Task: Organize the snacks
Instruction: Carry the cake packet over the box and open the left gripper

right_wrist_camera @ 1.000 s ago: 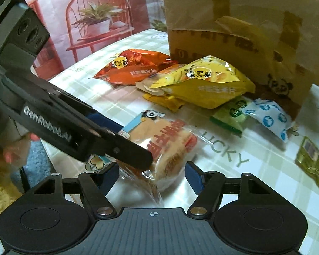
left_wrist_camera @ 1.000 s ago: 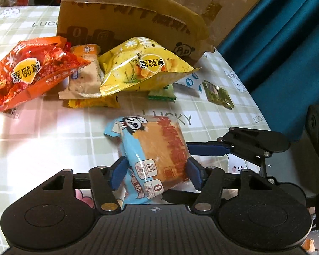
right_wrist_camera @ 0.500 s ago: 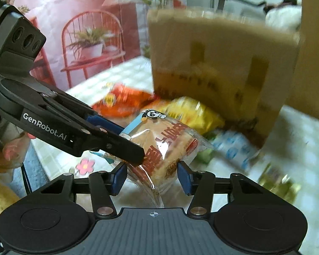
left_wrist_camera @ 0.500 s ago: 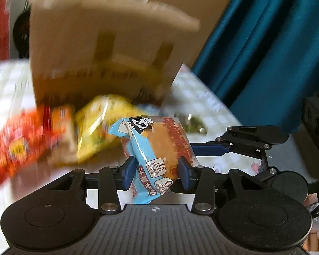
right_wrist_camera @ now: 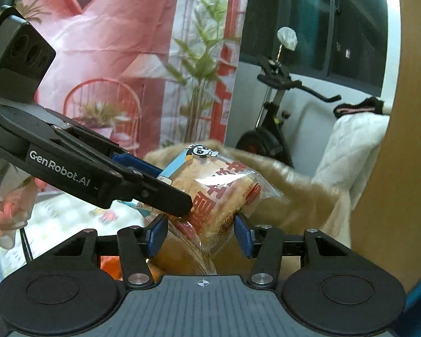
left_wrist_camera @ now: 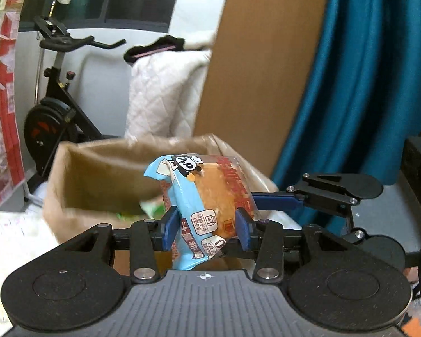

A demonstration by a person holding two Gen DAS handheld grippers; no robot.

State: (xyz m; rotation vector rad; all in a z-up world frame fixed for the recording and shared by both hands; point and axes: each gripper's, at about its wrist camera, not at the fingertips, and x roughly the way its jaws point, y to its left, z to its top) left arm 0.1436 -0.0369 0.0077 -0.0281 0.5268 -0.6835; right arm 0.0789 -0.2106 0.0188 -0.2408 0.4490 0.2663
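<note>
Blue pads of your left gripper (left_wrist_camera: 207, 229) clamp one wrapped cake packet (left_wrist_camera: 202, 207) at its lower half, the jaws having closed onto it within the past second, while your right gripper (right_wrist_camera: 200, 233) pinches the clear-wrapped side of the same packet (right_wrist_camera: 219, 196), its jaws likewise drawn in. You hold the snack in the air in front of the open cardboard box (left_wrist_camera: 98, 179), whose rim sits just behind it. Beyond stand an exercise bike (left_wrist_camera: 56, 106), a white quilted cover (left_wrist_camera: 162, 95) and a teal curtain (left_wrist_camera: 365, 84).
</note>
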